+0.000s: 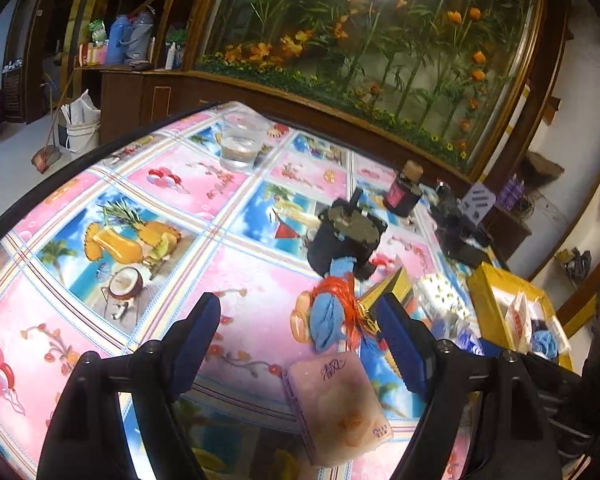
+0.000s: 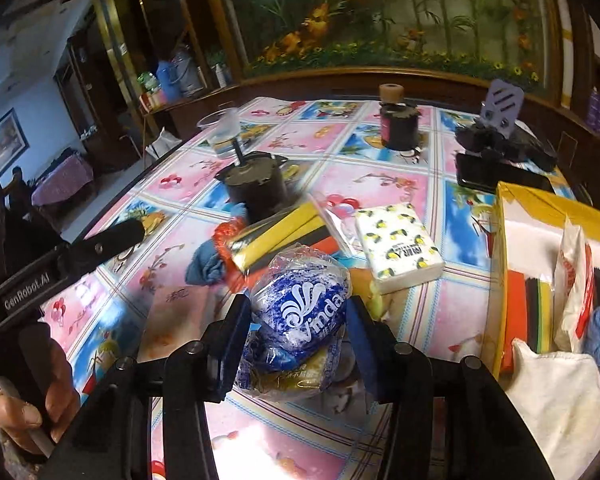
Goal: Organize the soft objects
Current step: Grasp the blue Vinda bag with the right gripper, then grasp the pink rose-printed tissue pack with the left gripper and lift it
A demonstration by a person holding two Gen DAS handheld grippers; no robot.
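Right tool closes on a tissue pack

Blue pads of the right tool (image 2: 296, 344) sit on either side of a clear-wrapped blue tissue pack (image 2: 300, 316), touching its left and right faces; the plastic puckers there, so the grip looks to be on. That pack rests low over the tabletop (image 2: 380, 172), just left of the yellow box (image 2: 548, 208) that already holds cloths and sponges. Judging by the crinkled wrap, the pack is light, squashy and a little slippery, so a hold across its middle, as here, should serve better than a pinch at a loose corner.

Over on the other side, the left tool (image 1: 300, 336) hangs wide with nothing between its 2 fingers. A pink tissue pack (image 1: 340, 404) lies on the tabletop below it, and a blue cloth with an orange net (image 1: 336, 312) lies just beyond.
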